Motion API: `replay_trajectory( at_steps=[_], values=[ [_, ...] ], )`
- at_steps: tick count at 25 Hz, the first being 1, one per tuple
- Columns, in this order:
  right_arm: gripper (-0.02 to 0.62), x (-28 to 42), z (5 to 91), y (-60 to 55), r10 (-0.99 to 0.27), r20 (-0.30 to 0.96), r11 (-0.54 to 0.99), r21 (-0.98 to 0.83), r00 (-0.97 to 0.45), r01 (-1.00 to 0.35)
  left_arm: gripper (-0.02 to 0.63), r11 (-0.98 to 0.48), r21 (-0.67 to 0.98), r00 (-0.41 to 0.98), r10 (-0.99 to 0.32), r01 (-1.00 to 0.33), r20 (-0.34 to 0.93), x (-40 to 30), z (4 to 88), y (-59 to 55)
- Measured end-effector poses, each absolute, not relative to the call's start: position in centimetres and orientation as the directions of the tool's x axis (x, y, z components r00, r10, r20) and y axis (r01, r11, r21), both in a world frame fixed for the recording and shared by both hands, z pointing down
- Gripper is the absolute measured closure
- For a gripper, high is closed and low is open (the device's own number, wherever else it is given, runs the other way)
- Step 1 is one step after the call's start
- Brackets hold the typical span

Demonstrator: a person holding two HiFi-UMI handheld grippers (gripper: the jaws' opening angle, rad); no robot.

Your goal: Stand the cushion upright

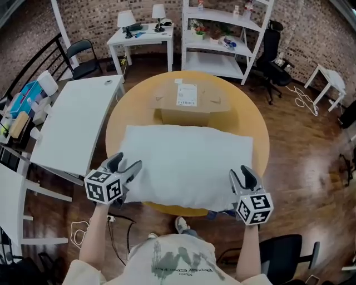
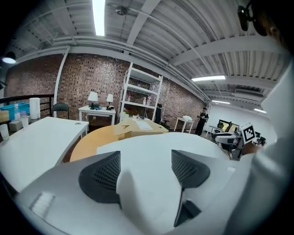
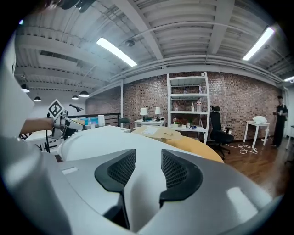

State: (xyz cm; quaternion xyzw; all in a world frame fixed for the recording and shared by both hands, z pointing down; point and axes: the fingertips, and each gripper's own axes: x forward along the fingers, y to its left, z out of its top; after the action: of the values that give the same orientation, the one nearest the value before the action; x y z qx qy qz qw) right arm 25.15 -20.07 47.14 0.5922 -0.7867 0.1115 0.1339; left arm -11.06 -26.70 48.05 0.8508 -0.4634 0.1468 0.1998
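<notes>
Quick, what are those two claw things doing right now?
Left gripper: open, at the near edge of the cushion, gripping nothing.
Right gripper: open, same edge, gripping nothing.

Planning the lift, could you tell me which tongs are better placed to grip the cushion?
Left, marginally: the left tongs gape wider around the cushion corner; the right tongs straddle less.

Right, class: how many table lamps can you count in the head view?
2. Both stand on the white desk by the brick wall: the left lamp and the right lamp beside it. Others may be hidden out of frame.
</notes>
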Motion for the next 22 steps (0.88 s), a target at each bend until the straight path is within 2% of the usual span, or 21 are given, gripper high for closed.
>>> replay_trajectory(
  at_steps=[5,7,9,17,20,22],
  values=[
    [0.396,27.2,48.1,-21.0,-0.891,0.355,0.256,-0.122,-0.283,-0.959,0.255,-0.500,0.217,0.534,-0.674,-0.839,0.511,-13.1,49.6,-27.9],
    [0.355,28.0,48.4,-21.2,-0.877,0.355,0.265,-0.205,-0.324,-0.942,0.253,-0.502,0.221,0.533,-0.649,-0.836,0.543,-13.6,50.2,-28.6],
    [0.316,29.1,48.9,-21.4,-0.868,0.369,0.251,-0.252,-0.332,-0.935,0.215,-0.513,0.213,0.532,-0.626,-0.832,0.570,-13.9,50.5,-29.2],
    [0.207,31.5,52.2,-23.1,-0.813,0.472,0.211,-0.304,-0.339,-0.929,0.161,-0.517,0.217,0.535,-0.613,-0.828,0.581,-15.3,51.1,-30.9],
    [0.199,31.3,53.9,-23.8,-0.767,0.530,0.199,-0.337,-0.360,-0.920,0.153,-0.507,0.272,0.555,-0.573,-0.818,0.602,-14.8,53.0,-31.1],
    [0.221,30.9,55.2,-24.1,-0.727,0.570,0.188,-0.370,-0.383,-0.910,0.155,-0.497,0.327,0.580,-0.534,-0.804,0.615,-14.1,54.3,-30.9]
  ],
)
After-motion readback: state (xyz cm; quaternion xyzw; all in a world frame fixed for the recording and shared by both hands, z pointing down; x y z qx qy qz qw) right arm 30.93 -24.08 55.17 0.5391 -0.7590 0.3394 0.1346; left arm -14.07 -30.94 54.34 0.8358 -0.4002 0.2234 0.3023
